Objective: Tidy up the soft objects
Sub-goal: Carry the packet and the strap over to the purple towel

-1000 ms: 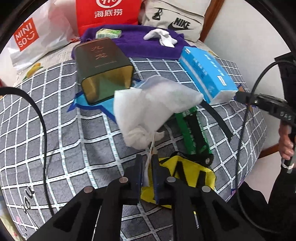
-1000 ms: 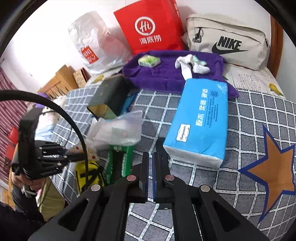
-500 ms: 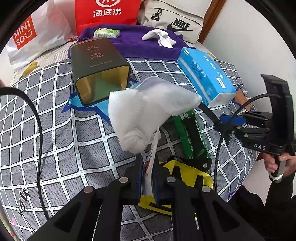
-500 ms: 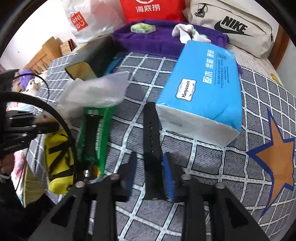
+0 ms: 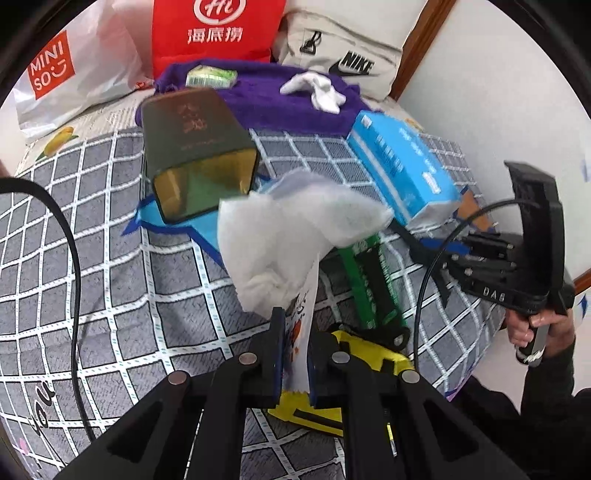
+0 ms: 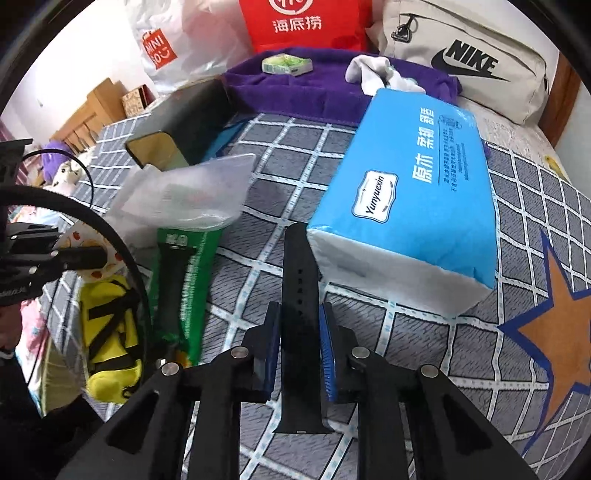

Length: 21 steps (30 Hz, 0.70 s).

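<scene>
It was a bedroom in a home. The things lay on a bed [image 6: 524,192] under a grey quilt with a white grid and star patches, its wooden frame [image 5: 417,48] against a white wall. Along the head edge stood a red shopping bag [image 6: 306,26], a white Miniso bag [image 5: 66,70] and a beige Nike pouch [image 6: 469,62]. Past the left edge were wooden drawers [image 6: 92,110] and a plush toy [image 6: 61,171].
</scene>
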Motion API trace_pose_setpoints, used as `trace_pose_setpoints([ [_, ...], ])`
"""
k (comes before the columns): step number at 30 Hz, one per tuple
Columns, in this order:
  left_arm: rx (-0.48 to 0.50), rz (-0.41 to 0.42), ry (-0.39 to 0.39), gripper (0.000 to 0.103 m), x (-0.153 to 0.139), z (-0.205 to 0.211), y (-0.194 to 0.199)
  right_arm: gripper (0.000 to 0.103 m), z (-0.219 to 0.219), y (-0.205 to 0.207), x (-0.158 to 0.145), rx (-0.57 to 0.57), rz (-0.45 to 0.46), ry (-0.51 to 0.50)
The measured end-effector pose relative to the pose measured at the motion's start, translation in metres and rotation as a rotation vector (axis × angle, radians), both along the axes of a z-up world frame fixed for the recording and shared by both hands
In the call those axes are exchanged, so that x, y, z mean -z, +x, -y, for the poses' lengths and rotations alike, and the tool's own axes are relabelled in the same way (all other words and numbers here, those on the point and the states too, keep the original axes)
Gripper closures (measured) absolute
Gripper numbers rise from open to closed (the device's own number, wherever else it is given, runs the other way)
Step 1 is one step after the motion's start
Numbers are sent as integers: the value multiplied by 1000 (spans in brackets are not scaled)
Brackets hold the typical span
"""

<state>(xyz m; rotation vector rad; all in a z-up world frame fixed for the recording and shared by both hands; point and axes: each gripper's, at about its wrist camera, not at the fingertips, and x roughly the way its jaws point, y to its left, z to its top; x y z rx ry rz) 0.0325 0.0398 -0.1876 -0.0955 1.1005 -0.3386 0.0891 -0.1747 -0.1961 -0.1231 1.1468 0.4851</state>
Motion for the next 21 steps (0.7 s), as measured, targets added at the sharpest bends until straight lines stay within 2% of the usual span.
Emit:
trace_pose_setpoints([
  [7, -7, 38, -52, 96, -18, -10, -3, 83, -7, -13, -23, -25, 18, 48],
  [12, -28, 52, -62, 97, -25, -17, -1, 83, -3, -13, -43, -19, 49, 70],
  [21, -8, -28, -73, 97, -7, -11, 3, 83, -4, -13, -45, -30, 43, 64],
])
